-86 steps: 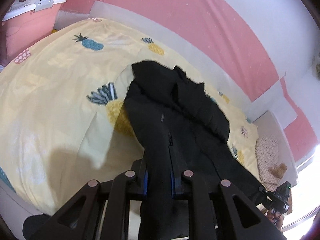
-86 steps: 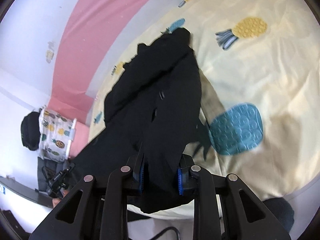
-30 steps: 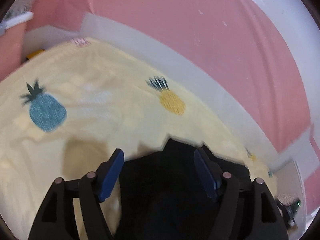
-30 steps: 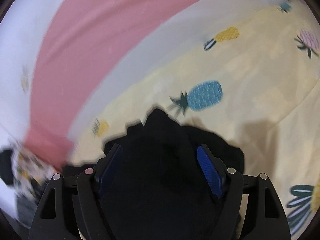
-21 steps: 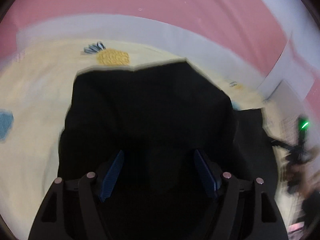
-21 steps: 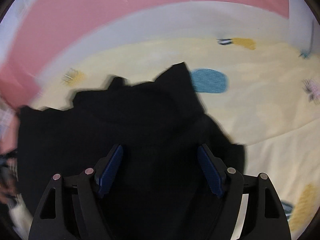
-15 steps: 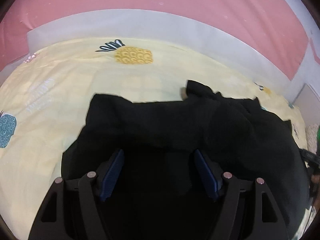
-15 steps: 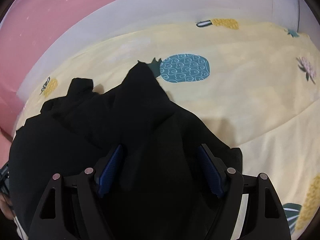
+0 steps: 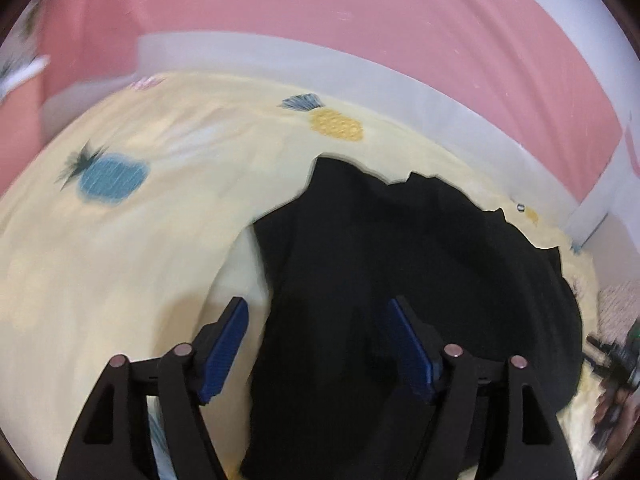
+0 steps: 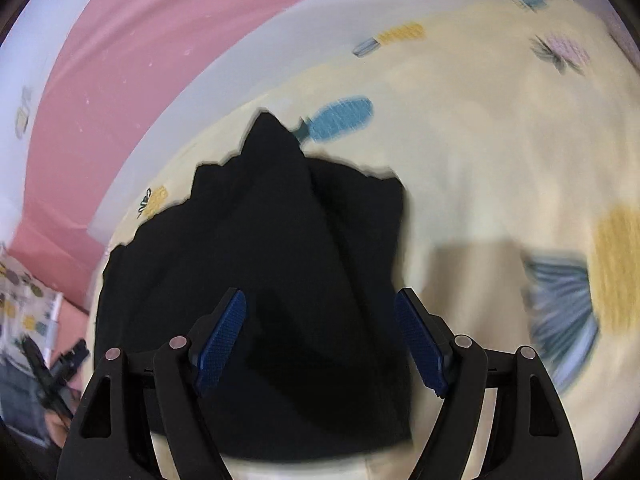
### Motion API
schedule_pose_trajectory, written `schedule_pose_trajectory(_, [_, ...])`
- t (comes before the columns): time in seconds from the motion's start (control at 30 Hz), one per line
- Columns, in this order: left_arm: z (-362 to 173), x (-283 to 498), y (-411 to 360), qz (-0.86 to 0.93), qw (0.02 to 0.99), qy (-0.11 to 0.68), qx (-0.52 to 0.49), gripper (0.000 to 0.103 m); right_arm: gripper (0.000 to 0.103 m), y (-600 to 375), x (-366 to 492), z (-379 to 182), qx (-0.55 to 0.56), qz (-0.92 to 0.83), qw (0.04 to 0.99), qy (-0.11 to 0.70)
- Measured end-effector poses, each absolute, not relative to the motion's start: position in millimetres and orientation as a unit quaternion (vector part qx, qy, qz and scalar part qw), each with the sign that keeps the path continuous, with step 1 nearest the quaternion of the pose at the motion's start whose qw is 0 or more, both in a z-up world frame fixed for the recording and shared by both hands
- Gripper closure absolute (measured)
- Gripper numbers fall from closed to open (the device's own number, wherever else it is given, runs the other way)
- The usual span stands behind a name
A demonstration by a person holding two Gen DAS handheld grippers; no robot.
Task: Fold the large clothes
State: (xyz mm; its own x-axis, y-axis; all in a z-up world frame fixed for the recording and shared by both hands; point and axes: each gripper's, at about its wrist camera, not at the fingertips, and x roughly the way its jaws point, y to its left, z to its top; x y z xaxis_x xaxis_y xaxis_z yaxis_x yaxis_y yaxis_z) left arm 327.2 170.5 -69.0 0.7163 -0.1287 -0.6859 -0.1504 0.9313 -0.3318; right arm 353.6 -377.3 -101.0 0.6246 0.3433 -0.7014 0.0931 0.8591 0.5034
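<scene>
A large black garment (image 9: 400, 264) lies bunched and folded over on a yellow pineapple-print bed sheet (image 9: 132, 248). It also shows in the right wrist view (image 10: 256, 264). My left gripper (image 9: 318, 344) is open and empty, hovering over the garment's near left edge. My right gripper (image 10: 320, 340) is open and empty, hovering over the garment's near right part. Both views are blurred by motion.
A pink and white wall (image 9: 320, 40) runs along the far side of the bed. The other gripper and the hand holding it show at the right edge of the left wrist view (image 9: 616, 364) and at the lower left of the right wrist view (image 10: 52, 364).
Both grippers were shut on the garment 2.9 s ago and have since opened and let it go. In the last half second both views have swung and pulled back slightly over the garment.
</scene>
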Motion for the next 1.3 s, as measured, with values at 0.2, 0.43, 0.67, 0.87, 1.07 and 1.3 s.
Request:
schedule_pose_trajectory(0.2, [-131, 281, 199, 0.016, 0.851, 0.431, -0.300, 0.016, 0.017, -385, 304, -158, 0.355, 0.088, 0.809, 0.459])
schedule_pose_trajectory(0.43, [-144, 314, 189, -0.019, 0.820, 0.423, -0.385, 0.015, 0.016, -386, 341, -167, 0.430, 0.093, 0.783, 0.440])
schedule_pose_trajectory(0.67, [-113, 338, 162, 0.006, 0.846, 0.429, -0.317, 0.064, 0.054, -377, 360, -153, 0.432, 0.062, 0.784, 0.440])
schedule_pose_trajectory(0.87, [-62, 297, 162, -0.016, 0.865, 0.415, -0.281, 0.075, 0.065, -376, 328, -107, 0.415, 0.072, 0.794, 0.438])
schedule_pose_trajectory(1.07, [-58, 189, 177, -0.032, 0.855, 0.424, -0.295, 0.075, 0.065, -380, 225, -94, 0.400, 0.086, 0.789, 0.459])
schedule_pose_trajectory(1.3, [-80, 49, 172, -0.032, 0.827, 0.473, -0.301, 0.074, 0.065, -396, 83, -118, 0.414, 0.068, 0.759, 0.497])
